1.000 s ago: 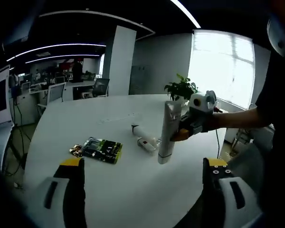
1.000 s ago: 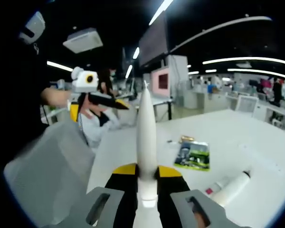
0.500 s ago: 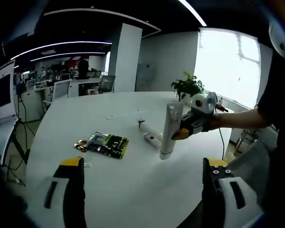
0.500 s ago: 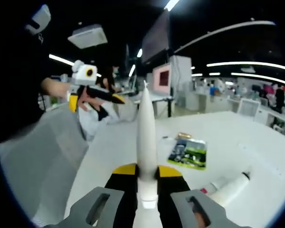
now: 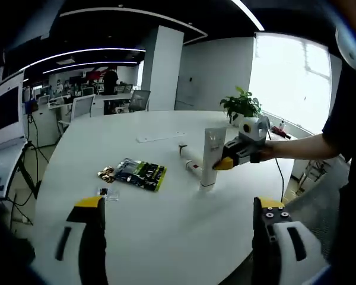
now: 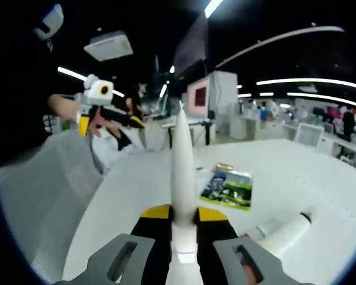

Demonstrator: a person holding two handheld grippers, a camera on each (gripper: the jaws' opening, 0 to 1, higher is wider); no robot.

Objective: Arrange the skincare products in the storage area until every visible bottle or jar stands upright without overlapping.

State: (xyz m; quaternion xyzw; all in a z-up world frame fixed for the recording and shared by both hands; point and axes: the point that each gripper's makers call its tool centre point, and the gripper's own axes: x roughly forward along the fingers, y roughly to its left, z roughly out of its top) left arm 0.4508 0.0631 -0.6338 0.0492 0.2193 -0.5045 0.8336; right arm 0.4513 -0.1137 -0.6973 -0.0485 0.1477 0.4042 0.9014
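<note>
Where desks recede: round white table [image 5: 166, 219].

**Around the white table**

A big round white table [image 5: 166, 225] takes up the middle of an open office. On it lies a flat green-and-black packet [image 5: 140, 173], with a small gold wrapper [image 5: 107, 174] touching its end and a tiny card [image 5: 108, 193] just beside that. Farther back a white strip [image 5: 158, 138] lies flat on the tabletop. A potted plant [image 5: 242, 105] stands at the far edge, near a bright window [image 5: 291, 80]. A white pillar [image 5: 164, 68] rises behind the table, and beyond it are desks and office chairs [image 5: 83, 105] under long ceiling light strips [image 5: 95, 53]. A grey chair back [image 6: 53, 196] sits close to the table's near side. The packet [image 6: 226, 189] also shows from the other side.
</note>
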